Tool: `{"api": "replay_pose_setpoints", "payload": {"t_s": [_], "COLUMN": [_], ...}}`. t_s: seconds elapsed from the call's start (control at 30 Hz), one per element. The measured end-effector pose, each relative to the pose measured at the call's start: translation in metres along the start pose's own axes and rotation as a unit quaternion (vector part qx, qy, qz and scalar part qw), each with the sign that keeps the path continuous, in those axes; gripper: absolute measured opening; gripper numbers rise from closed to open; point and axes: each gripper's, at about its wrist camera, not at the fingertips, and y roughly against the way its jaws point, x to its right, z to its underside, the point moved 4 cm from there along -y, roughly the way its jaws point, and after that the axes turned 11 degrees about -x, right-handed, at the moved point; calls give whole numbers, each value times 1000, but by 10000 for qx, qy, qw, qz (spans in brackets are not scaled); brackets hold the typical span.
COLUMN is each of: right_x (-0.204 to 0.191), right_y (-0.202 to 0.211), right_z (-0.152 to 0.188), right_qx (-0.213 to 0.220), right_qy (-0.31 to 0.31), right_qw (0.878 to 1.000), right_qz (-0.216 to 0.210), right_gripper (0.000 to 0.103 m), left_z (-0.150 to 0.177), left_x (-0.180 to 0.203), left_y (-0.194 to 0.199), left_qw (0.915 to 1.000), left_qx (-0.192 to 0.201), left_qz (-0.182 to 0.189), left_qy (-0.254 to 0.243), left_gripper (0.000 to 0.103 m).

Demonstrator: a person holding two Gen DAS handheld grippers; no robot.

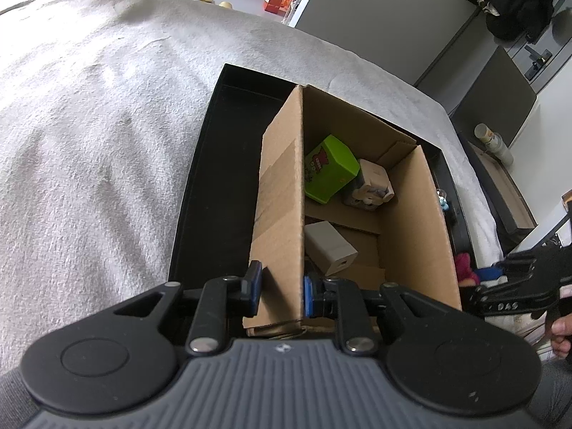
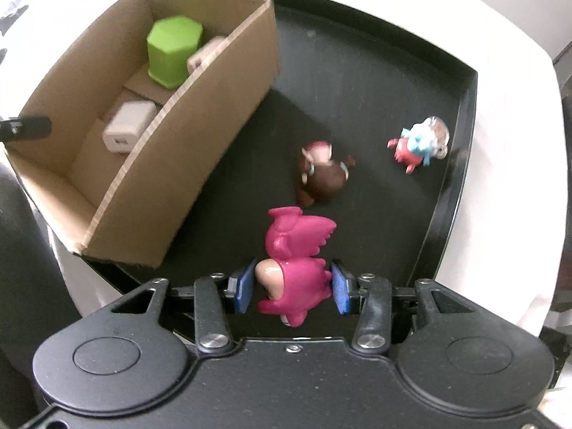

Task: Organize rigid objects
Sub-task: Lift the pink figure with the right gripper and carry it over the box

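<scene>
only right view shows right tongs clamping pink figurine; left tongs pinch box wall.

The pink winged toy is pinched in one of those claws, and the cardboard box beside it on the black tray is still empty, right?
Not quite. The pink winged toy is pinched in the right gripper, but the cardboard box on the black tray isn't empty: the right wrist view shows a green container, a white charger and a beige piece inside.
</scene>
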Motion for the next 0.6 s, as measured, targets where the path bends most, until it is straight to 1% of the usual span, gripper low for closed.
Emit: {"api": "replay_pose_setpoints", "payload": {"t_s": [0.2,0.3,0.6], "right_x": [-9,-19,-37], "right_y": [34,50,72], "right_z": [-9,-19,-43], "right_qx": [284,414,732], "right_qy": [106,181,373], "right_qw": [9995,9989,9965], "right_qz": [73,108,145], "right_gripper": [44,44,44], "left_z": [1,1,3], "left_x": [1,0,0], "left_y": [1,2,6], "left_qw": [10000,10000,9997], "left_qx": [10,19,49], "left_qz": [41,74,219], "left_qy": [-29,-30,-73], "left_gripper": [21,21,21]}}
